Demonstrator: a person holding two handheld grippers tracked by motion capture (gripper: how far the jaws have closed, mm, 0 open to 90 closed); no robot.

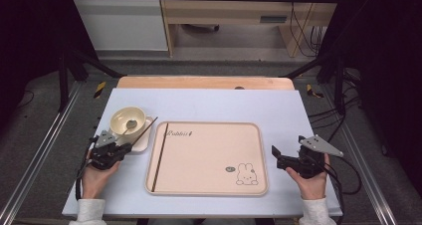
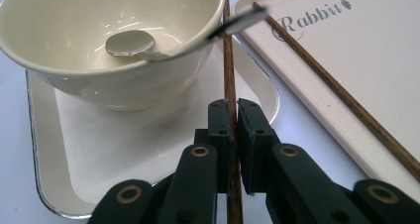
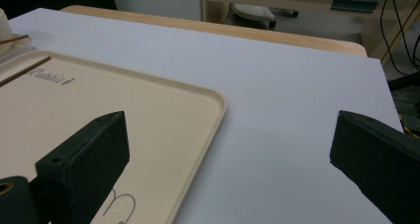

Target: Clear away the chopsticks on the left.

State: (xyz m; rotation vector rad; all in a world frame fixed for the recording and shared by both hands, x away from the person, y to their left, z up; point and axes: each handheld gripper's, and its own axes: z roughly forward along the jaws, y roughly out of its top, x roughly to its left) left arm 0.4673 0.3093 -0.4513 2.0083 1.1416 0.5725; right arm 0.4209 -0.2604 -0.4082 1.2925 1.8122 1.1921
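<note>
Left gripper [image 2: 234, 135] pinches one chopstick [image 2: 229, 70]; its mate already lies on the tray.

Its jaws are clamped on the stick just beside the small square plate [image 2: 49, 159] that holds the bowl [image 2: 94, 35] and spoon [image 2: 130, 42]. One chopstick [image 1: 160, 155] rests along the tray's [image 1: 209, 190] left side, so about half the pair seems moved. Right gripper [image 1: 283, 158] waits with jaws spread, holding nothing, beside the tray's right edge.

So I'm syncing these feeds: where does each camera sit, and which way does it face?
High view: above the person's side, looking forward and down on the tray; both hands and forearms show.
Left gripper view: rides the left claw, facing the bowl; its jaws pinch a chopstick.
Right gripper view: rides the open right claw, facing across the table.
All share the tray.
</note>
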